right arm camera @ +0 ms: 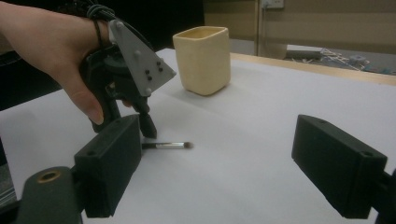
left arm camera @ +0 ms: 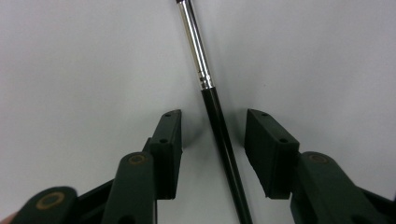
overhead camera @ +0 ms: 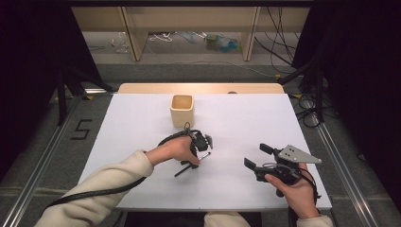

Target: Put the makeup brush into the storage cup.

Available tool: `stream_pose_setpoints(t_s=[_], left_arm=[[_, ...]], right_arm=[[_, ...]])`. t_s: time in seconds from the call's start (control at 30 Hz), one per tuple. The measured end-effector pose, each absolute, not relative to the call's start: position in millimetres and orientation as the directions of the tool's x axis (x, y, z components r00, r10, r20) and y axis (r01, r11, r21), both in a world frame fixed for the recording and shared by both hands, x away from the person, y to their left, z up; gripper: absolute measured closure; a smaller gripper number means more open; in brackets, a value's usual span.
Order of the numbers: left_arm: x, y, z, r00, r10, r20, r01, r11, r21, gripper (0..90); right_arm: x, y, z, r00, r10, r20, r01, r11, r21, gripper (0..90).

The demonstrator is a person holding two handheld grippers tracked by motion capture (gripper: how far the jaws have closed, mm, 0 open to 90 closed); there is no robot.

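Note:
A make-up brush (overhead camera: 191,164) with a black handle and a silver ferrule lies flat on the white table top (overhead camera: 246,118). My left gripper (overhead camera: 197,158) points down over it. In the left gripper view its two jaws stand on either side of the black handle (left arm camera: 219,126) with a gap on each side, so the left gripper (left arm camera: 213,116) is open. The right gripper view shows the brush (right arm camera: 170,145) poking out from under the left gripper (right arm camera: 144,126). My right gripper (overhead camera: 255,155) rests at the front right, jaws wide open with nothing between them (right arm camera: 217,128).
A cream square cup (overhead camera: 182,110) stands upright at the back middle of the table, beyond the left hand; it also appears behind the left gripper (right arm camera: 203,58). A wooden strip (overhead camera: 198,88) borders the far edge. Cables lie on the floor beyond.

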State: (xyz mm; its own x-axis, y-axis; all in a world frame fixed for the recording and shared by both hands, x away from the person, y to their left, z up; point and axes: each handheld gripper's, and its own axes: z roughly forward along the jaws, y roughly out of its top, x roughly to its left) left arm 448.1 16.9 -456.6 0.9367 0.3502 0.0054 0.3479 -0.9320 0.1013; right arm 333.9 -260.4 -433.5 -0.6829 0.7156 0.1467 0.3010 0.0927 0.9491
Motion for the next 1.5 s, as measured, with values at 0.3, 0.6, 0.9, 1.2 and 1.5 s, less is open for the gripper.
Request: stream_pose_setpoints(t_s=[0.3,0.6,0.9,1.2,1.5], left_arm=[[448.5,13.8,-456.6,0.939,0.343,0.0,0.342,-0.936,0.082,64.0],[448.3,11.3,-456.5,0.935,0.353,-0.014,0.354,-0.933,0.066,69.8],[446.8,9.7,-456.5,0.936,0.352,-0.016,0.352,-0.934,0.062,80.5],[446.0,8.4,-456.5,0.94,0.342,-0.008,0.342,-0.938,0.054,83.9],[445.1,7.6,-456.2,0.94,0.34,-0.004,0.34,-0.939,0.051,84.1]], right_arm=[[334.1,-260.5,-433.6,-0.685,0.716,0.138,0.295,0.099,0.95,17.0],[333.8,-260.4,-433.5,-0.684,0.715,0.146,0.303,0.095,0.948,17.1],[333.9,-260.6,-433.4,-0.685,0.715,0.138,0.298,0.102,0.949,17.1],[333.8,-260.7,-433.4,-0.684,0.716,0.139,0.299,0.101,0.949,17.0],[333.8,-260.3,-433.5,-0.682,0.717,0.146,0.302,0.094,0.949,17.1]])
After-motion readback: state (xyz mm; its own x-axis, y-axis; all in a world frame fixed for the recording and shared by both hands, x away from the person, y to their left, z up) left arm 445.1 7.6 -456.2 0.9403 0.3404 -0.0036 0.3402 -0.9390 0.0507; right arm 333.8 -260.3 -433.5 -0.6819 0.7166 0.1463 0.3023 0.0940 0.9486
